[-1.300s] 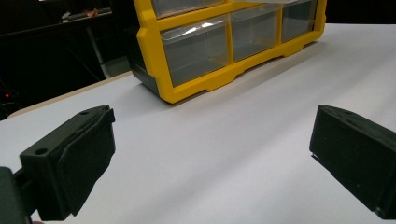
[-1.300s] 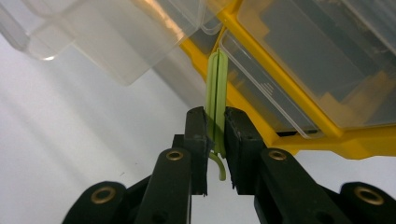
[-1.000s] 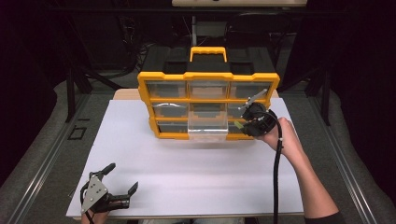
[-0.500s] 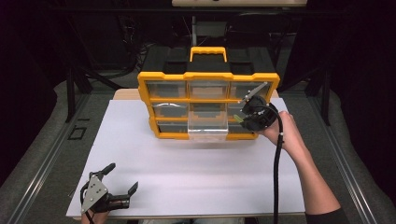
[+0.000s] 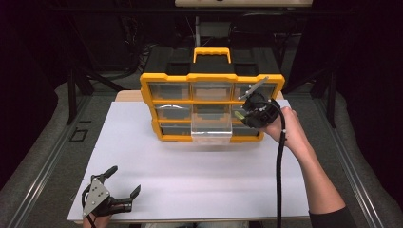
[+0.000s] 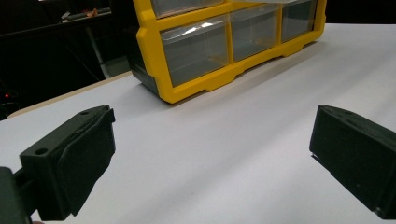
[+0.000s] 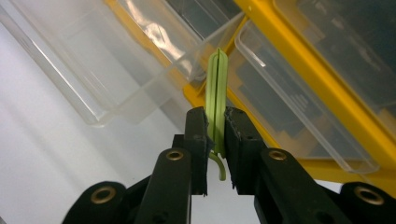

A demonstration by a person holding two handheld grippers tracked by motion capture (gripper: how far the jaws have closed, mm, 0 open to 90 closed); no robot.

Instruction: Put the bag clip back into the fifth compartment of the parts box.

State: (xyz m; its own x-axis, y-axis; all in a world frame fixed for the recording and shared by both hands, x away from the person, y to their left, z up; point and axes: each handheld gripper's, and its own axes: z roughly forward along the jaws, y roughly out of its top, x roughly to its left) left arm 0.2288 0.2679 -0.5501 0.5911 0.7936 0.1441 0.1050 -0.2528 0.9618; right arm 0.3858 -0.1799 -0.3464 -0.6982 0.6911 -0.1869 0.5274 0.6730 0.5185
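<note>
R gripper (image 7: pixel 215 140): jaws pinching a thin green clip (image 7: pixel 216 105), held upright in front of the yellow drawer organizer (image 5: pixel 211 80). Keep the pinch firm; line the clip up over the pulled-out clear drawer (image 5: pixel 211 129) w/o touching its walls, then release. L gripper (image 5: pixel 124 187): jaws spread, idle over the tabletop (image 5: pixel 199 185).

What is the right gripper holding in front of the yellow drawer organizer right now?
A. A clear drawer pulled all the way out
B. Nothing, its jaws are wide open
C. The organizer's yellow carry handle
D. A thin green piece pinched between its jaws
D: in the right gripper view the right gripper has its jaws closed on a thin green piece, in front of the organizer.
</note>
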